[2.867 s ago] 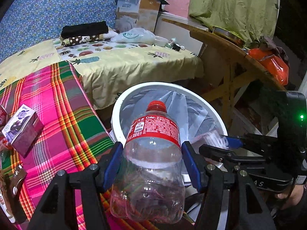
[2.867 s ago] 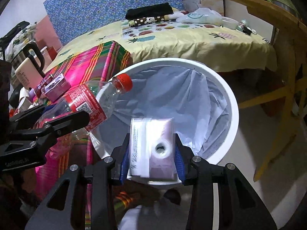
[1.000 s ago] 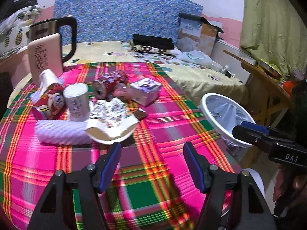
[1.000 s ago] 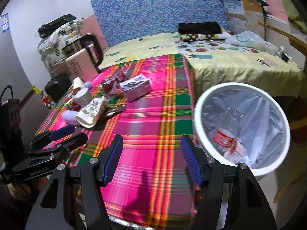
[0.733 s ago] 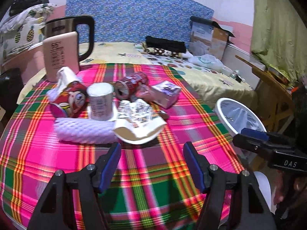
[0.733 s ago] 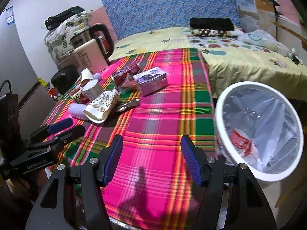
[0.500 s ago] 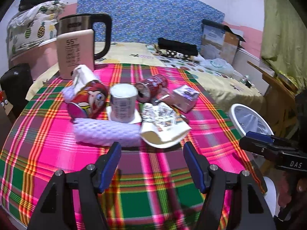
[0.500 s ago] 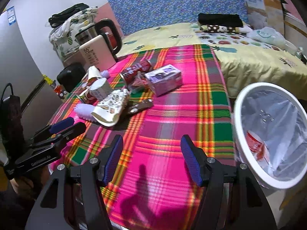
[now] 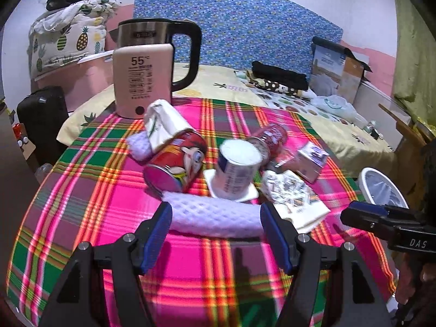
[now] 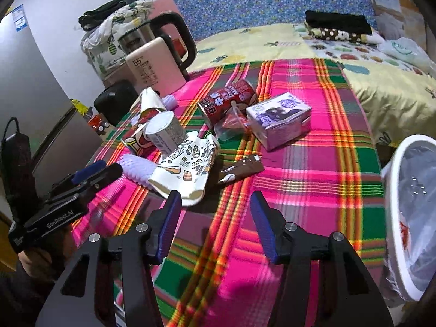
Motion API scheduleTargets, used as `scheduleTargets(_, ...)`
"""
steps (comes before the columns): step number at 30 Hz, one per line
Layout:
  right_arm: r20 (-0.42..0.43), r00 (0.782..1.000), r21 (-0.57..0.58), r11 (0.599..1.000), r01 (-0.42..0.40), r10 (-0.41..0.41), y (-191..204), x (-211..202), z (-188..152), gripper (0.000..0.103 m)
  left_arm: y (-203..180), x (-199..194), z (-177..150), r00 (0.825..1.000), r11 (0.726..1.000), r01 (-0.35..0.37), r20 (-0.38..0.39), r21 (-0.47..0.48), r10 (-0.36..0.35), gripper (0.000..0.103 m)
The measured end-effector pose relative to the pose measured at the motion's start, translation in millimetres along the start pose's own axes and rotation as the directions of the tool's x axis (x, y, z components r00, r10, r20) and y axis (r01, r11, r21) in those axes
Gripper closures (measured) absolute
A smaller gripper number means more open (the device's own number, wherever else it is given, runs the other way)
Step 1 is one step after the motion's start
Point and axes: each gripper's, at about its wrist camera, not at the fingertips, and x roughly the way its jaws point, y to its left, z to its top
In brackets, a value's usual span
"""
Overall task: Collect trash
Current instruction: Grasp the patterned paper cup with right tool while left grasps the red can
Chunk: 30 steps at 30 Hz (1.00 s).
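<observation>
Trash lies on the plaid tablecloth [image 9: 81,212]. A white foam net sleeve [image 9: 215,215] lies right in front of my open, empty left gripper [image 9: 215,231]. Behind it are a red cartoon can [image 9: 177,163], a white upright can [image 9: 237,169], a red soda can [image 9: 269,136], a crumpled patterned paper cup [image 9: 294,196] and a purple carton [image 9: 310,160]. My right gripper [image 10: 215,226] is open and empty, just short of the paper cup [image 10: 188,169] and a brown wrapper [image 10: 239,170]. The purple carton [image 10: 278,120] lies beyond. The white lined bin [image 10: 408,212] stands at the right.
An electric kettle [image 9: 147,68] stands at the table's far edge. A bed with a yellow sheet [image 10: 272,43] lies behind the table. A wooden table [image 9: 408,133] stands at the far right. A black bag [image 9: 41,120] sits left of the table.
The bottle and the packet I held 2.9 s ago are in the bin. Both grippers, now open and empty, have swung left from the bin toward the trash pile on the table.
</observation>
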Motion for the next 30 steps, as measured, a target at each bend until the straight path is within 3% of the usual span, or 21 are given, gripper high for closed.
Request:
scheduleTargets(6,-0.029,1.0,0.014,1.0,-0.009,0.009,1.5,19.4,5.7,0.049,14.2,13.0,10.1,1.0,1.0,-0.022,0.001,0.012,0.022,0.034)
scheduleTargets(13,-0.047,0.999,0.001,1.0,-0.022,0.022,4.8,30.3,11.2,0.06,28.7,33.0,27.3,0.998,0.997,-0.063,0.007,0.044,0.063,0.034)
scheduleTargets(15,-0.058,0.998,-0.002,1.0,-0.029,0.029,5.1,33.9,11.5,0.066,32.1,40.4,31.9,0.997,0.996,-0.071,0.004,0.056,0.071,0.033)
scheduleTargets(18,-0.059,0.998,0.001,1.0,-0.027,0.027,3.6,35.0,10.4,0.089,33.6,54.2,37.6,0.998,0.994,-0.065,-0.022,0.085,0.067,0.033)
scheduleTargets(20,-0.051,0.998,0.002,1.0,-0.029,0.029,1.9,33.2,11.2,0.094,32.9,65.0,39.5,0.997,0.994,-0.042,-0.056,0.104,0.048,0.033)
scheduleTargets(27,-0.029,0.999,-0.001,1.0,-0.022,0.022,-1.8,27.1,13.0,0.095,29.2,85.2,39.1,0.991,0.994,-0.025,-0.131,0.111,0.039,0.033)
scheduleTargets(30,-0.02,1.0,0.0,1.0,-0.022,0.022,-3.1,23.1,12.3,0.095,33.6,84.2,39.1,0.99,0.996,-0.025,-0.137,0.081,0.036,0.043)
